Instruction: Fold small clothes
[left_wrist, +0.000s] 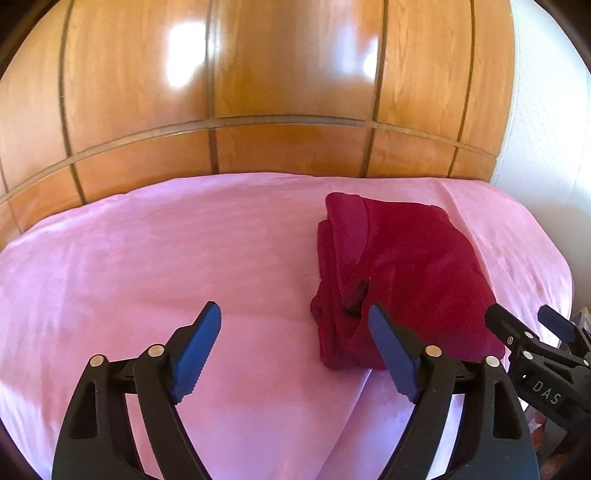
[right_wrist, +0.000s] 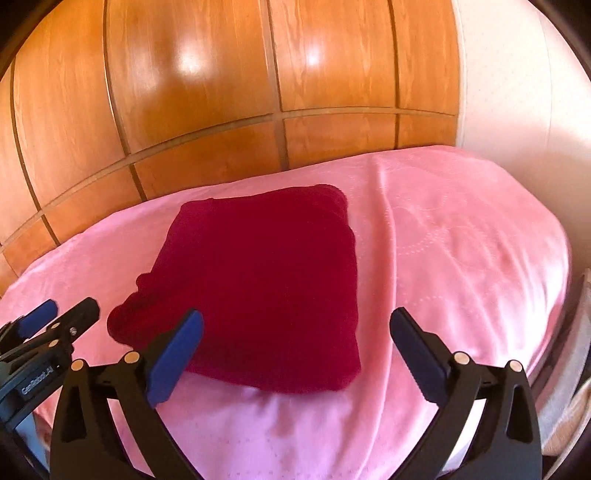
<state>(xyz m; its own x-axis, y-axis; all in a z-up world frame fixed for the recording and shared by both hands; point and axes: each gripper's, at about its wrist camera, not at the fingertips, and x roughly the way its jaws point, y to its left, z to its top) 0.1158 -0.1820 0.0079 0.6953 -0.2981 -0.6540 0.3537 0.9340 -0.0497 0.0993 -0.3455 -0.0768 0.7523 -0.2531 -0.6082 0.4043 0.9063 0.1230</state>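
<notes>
A folded dark red garment (right_wrist: 266, 284) lies flat on a pink bedspread (right_wrist: 461, 258), a thick squarish bundle w/ stacked layers showing along one side in the left wrist view (left_wrist: 402, 273).

Left gripper (left_wrist: 295, 325): jaws spread wide, nothing between them, blue pads bare. The garment lies just beyond and to the right of its right fingertip; that finger overlaps the garment's near edge in the view, but contact can't be told. Seen from the right wrist view, the left gripper (right_wrist: 61, 314) sits just left of the garment's near corner, apart from it.

Right gripper (right_wrist: 295, 325): jaws also spread wide, released, holding nothing. The garment's near edge lies just ahead of the gap; its left finger overlaps the cloth's near left part in the view. In the left wrist view the right gripper (left_wrist: 521, 317) shows at the garment's near right corner, w/ lettering on its black body.

Beyond the garment, past the bedspread's far edge, stands a glossy orange-brown wooden panel wall (left_wrist: 258, 92) w/ dark seams and bright light reflections. Right of the garment, past the bedspread's edge, a pale wall (right_wrist: 517, 92).
</notes>
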